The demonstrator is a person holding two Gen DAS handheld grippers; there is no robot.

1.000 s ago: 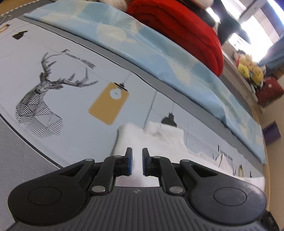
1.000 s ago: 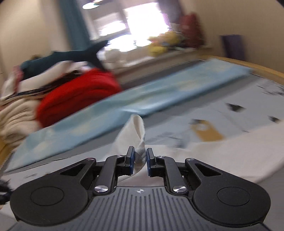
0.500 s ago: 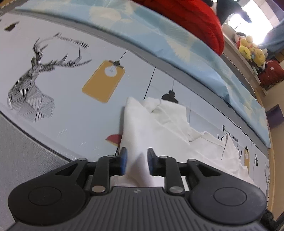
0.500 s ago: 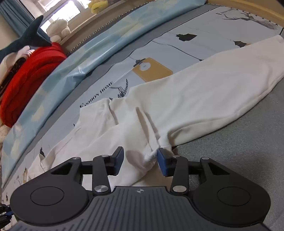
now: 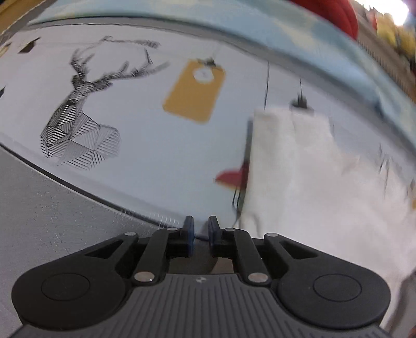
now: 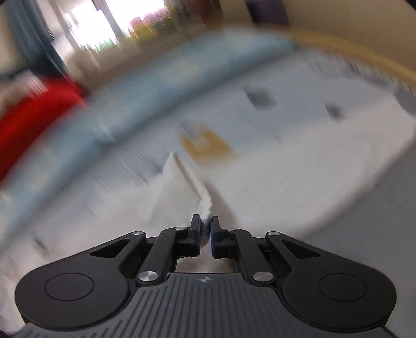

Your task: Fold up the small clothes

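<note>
White fabric of a small garment (image 6: 205, 208) was pinched in the right claw (image 6: 205, 228), whose two blue-padded fingers (image 6: 195, 228) stood almost together with a ridge of cloth rising from between them. From that pinch the raised fold ran up and away to the left, while the rest of the garment spread across the bed below, a long pale part reaching far to the right. That view was heavily blurred.

The left claw (image 5: 200, 231) held nothing: its fingers (image 5: 189, 230) were drawn close, leaving only a narrow gap through which the bedding showed, and they hovered over the border where the grey sheet (image 5: 52, 223) met the printed bedspread (image 5: 156, 156). The white garment (image 5: 312, 176) lay just to the right of that claw, apart from it, flat on the bedspread, with a straight left edge.

On the bedspread were printed a striped black deer head (image 5: 78, 117), a mustard tag shape (image 5: 195, 91) and a small red patch (image 5: 231, 178) partly covered by the garment's edge. A line of dark lettering above the antlers was too smeared to read. Beyond lay a light blue quilt (image 5: 286, 28) and a red blanket (image 6: 31, 122), with a bright window (image 6: 91, 23) behind.
</note>
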